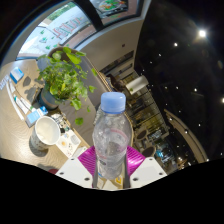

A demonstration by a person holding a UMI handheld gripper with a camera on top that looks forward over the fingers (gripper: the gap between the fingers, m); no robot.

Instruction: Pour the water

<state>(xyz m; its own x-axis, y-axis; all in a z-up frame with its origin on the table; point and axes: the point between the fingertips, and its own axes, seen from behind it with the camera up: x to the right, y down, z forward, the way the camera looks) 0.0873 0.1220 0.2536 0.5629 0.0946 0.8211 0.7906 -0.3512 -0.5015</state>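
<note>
Indoor public-looking space, tilted wide view, bright windows (60, 25) high on the left side, dark ceiling with small spot lights (201, 33) on the right. Left side: pale counter (20, 135) surface running toward the fingers, some small unclear items on it far left. On that counter a white cup or mug (46, 130), round, open top, standing upright as far as can be told; contents not readable. Just behind and above the cup, a leafy green plant (68, 75) in a dark pot, leaves spreading toward the middle. Centre: clear plastic water bottle (111, 140), pale blue cap (113, 102) still on, upright relative to the gripper, looks to hold clear liquid but the level is hard to tell. Bottle stands between the two fingers of the gripper (110, 170), its lower body set against the magenta pads (93, 162) on both sides, no visible gap, so jaws clenched on the bottle. Bottle base hidden below the fingers. Bottle appears lifted off the counter, near the cup but apart from it, cup to the left of it. Right of the bottle: dim interior, railings or shelving-like structures (135, 95), details too dark to tell.
</note>
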